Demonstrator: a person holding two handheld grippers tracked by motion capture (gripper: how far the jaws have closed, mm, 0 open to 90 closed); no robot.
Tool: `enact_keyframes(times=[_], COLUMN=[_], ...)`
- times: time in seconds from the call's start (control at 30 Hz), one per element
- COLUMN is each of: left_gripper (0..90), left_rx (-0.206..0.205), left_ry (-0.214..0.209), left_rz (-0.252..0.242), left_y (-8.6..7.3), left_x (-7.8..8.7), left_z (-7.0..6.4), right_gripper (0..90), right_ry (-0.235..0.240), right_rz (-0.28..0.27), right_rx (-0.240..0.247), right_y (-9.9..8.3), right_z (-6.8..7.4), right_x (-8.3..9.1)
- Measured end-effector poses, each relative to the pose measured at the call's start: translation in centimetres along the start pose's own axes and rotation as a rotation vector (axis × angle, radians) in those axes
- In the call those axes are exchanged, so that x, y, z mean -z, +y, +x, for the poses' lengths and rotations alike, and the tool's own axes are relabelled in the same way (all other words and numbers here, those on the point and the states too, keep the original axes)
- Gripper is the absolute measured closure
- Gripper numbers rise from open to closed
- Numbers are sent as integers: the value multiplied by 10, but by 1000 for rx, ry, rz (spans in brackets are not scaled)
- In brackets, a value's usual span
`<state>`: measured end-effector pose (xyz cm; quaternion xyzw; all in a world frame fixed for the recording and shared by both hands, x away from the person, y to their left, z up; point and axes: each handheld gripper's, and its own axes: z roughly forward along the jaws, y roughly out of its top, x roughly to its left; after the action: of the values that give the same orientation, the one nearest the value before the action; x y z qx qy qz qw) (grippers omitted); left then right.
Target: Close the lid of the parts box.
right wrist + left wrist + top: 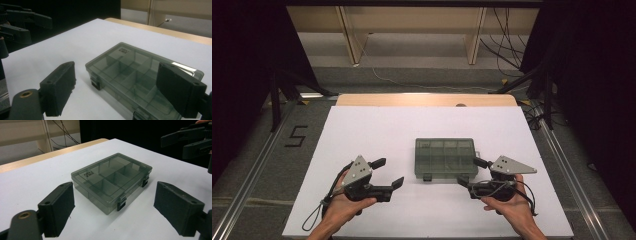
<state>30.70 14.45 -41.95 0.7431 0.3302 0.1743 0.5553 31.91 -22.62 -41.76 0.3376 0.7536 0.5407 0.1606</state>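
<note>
A smoky translucent compartment box [445, 159] lies shut and flat on the white table [377, 125], its two dark latches facing the person. My left gripper [388, 172] is open just left of the box's near corner, and my right gripper [472, 172] is open at its near right corner. In the left gripper view, the box [112, 178] lies ahead of my open left gripper [116, 205], with the right gripper [190, 141] beyond. In the right gripper view, the box [135, 75] sits close, partly between the jaws of my open right gripper [120, 87], and the left gripper [25, 22] is farther off.
A wooden strip [427, 100] edges the table's far side. Beyond it are shelf legs [354, 45] and cables [507, 45] on the floor. A "5" mark [296, 136] lies on the floor to the left. Black stands flank both sides.
</note>
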Motion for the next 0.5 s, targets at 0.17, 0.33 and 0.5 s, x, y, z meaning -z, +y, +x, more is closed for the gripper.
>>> enact_keyframes(times=[0.17, 0.33, 0.5], left_gripper=[159, 159, 158], left_rx=[-6, 1, -2], left_ry=[-4, -9, -8], left_rz=[-1, 2, -6], left_y=[-1, -2, -3], left_x=[2, 4, 7], left_z=[-3, -5, -8], right_gripper=[171, 171, 170], right_ry=[25, 21, 19], right_rz=[21, 2, 4], right_rx=[2, -7, 1], right_y=[-1, -3, -3], right_z=[3, 6, 7], right_x=[4, 6, 9])
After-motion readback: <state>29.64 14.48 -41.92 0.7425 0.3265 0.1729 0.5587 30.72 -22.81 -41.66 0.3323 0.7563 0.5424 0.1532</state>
